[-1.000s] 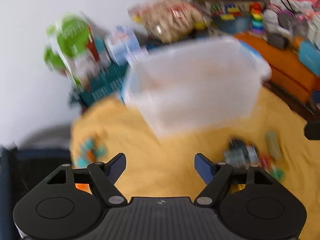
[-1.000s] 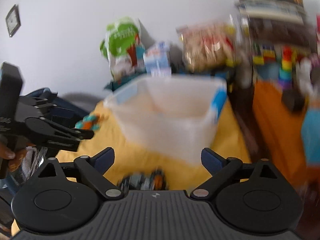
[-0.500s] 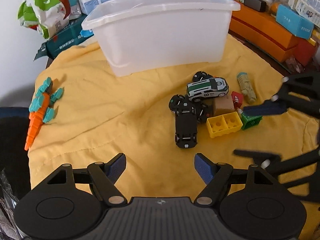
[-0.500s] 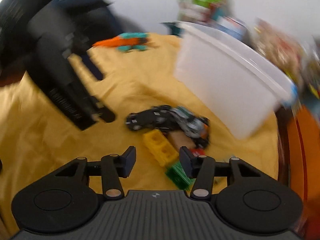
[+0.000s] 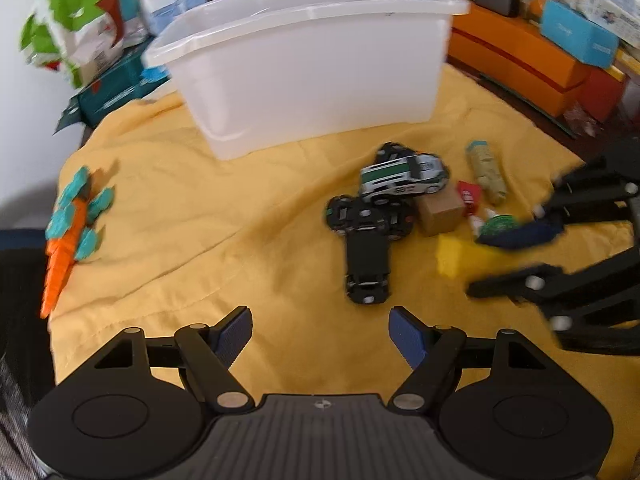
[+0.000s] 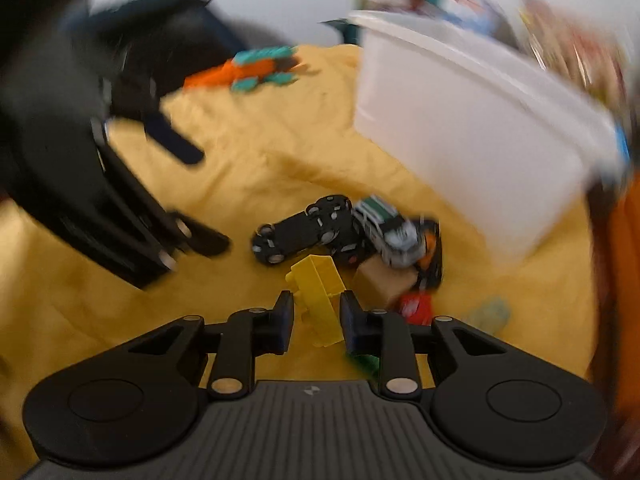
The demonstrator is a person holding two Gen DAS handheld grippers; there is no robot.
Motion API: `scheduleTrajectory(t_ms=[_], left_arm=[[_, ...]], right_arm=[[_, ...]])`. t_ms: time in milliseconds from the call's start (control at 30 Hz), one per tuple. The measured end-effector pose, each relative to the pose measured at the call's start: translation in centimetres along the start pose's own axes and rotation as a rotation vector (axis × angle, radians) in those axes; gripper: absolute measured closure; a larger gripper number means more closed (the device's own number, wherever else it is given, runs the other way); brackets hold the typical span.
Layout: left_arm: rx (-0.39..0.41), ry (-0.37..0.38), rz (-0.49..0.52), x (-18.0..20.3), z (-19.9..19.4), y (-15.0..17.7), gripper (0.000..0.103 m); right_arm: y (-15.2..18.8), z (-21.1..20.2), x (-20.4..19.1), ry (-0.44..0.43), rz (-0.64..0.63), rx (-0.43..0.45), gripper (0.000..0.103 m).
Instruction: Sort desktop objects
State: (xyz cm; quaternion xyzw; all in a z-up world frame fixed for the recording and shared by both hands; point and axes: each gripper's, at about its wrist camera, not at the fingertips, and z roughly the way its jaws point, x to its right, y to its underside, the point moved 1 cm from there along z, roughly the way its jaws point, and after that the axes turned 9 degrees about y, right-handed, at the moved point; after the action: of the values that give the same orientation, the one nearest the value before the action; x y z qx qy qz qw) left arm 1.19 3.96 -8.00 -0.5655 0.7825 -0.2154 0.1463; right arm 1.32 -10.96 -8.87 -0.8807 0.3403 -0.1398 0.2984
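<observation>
While the right gripper point(image 6: 316, 316) has its 2 fingers closed around the yellow brick point(image 6: 318, 292) on the yellow cloth point(image 6: 248, 168) near the toy cars point(image 6: 304, 230), the left gripper point(image 5: 320, 334) hangs spread and empty. The pick-up looks underway; next, lift and carry to the white bin point(image 6: 472, 136).

Green block point(image 6: 366, 361) mostly hidden behind right jaws; motion-blurred
</observation>
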Motion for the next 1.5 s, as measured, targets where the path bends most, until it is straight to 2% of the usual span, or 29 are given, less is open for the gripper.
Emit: scheduleTrajectory(t_ms=[67,133,233,267,300,333,367,400,467,533,767,867,967,1033,1100,1200,1233,1267,1333,1500], left_arm=[[0.006,0.042,0.035,0.6,0.2,-0.3,0.025],[0.008,0.068,0.069,1.3,0.7,-0.8,0.026],[0.006,0.075,0.1,1.7,2.1,-1.8,0.028],[-0.007,0.077,0.096,1.6,2.8,-2.2,0.032],[-0.026,0.083,0.085,1.4,3.5,-2.5,0.043],[-0.048,0.089,0.067,1.1,4.3,-2.8,0.05],[-0.061,0.096,0.048,0.7,4.8,-3.0,0.064],[-0.059,0.107,0.029,0.3,5.0,-3.1,0.068],[-0.043,0.116,-0.016,-0.7,4.6,-3.2,0.07],[-0.011,0.105,-0.045,-1.6,3.8,-3.1,0.07],[0.042,0.119,-0.176,-5.5,1.8,-2.9,0.07],[0.078,0.158,-0.214,-6.1,0.4,-2.8,0.07],[0.035,0.147,-0.172,-4.3,-0.1,-2.1,0.07],[-0.02,0.203,-0.148,-2.5,0.4,-0.8,0.07],[-0.072,0.165,-0.091,0.1,1.3,0.5,0.069],[-0.09,0.06,-0.014,3.1,2.5,1.6,0.067],[-0.076,0.018,0.004,3.7,2.5,1.7,0.063],[-0.072,-0.028,0.028,4.3,2.5,1.7,0.054],[-0.053,-0.097,0.07,5.0,2.1,1.7,0.05],[-0.004,-0.126,0.074,5.4,0.5,2.2,0.05]], right_arm=[[1.3,-0.7,2.3,-0.127,0.223,-0.053,0.075],[3.0,-0.9,4.2,-0.217,0.415,-0.102,0.075],[5.6,-0.5,6.2,-0.338,0.637,-0.154,0.075],[6.2,-0.3,6.5,-0.369,0.681,-0.167,0.075],[6.7,-0.1,6.5,-0.381,0.705,-0.178,0.075],[7.1,0.2,6.4,-0.38,0.716,-0.189,0.075],[7.4,0.4,6.3,-0.37,0.722,-0.196,0.074],[7.5,0.5,6.3,-0.359,0.728,-0.197,0.074],[7.9,0.4,6.4,-0.33,0.755,-0.177,0.07],[7.8,-0.6,6.9,-0.256,0.755,-0.134,0.065],[7.2,-2.3,7.3,-0.049,0.647,-0.043,0.064],[7.0,-2.2,7.2,-0.022,0.613,-0.032,0.063],[6.7,-2.0,7.1,-0.015,0.594,-0.035,0.063],[6.7,-2.3,6.8,-0.016,0.587,-0.032,0.062],[6.7,-2.4,6.6,-0.021,0.585,-0.029,0.06],[6.7,-2.3,6.3,-0.025,0.581,-0.029,0.058],[6.6,-2.4,6.2,-0.026,0.578,-0.029,0.058],[6.5,-2.4,6.1,-0.027,0.574,-0.029,0.058],[6.3,-2.6,6.0,-0.025,0.568,-0.023,0.057],[6.4,-3.1,5.8,-0.017,0.566,-0.01,0.056]])
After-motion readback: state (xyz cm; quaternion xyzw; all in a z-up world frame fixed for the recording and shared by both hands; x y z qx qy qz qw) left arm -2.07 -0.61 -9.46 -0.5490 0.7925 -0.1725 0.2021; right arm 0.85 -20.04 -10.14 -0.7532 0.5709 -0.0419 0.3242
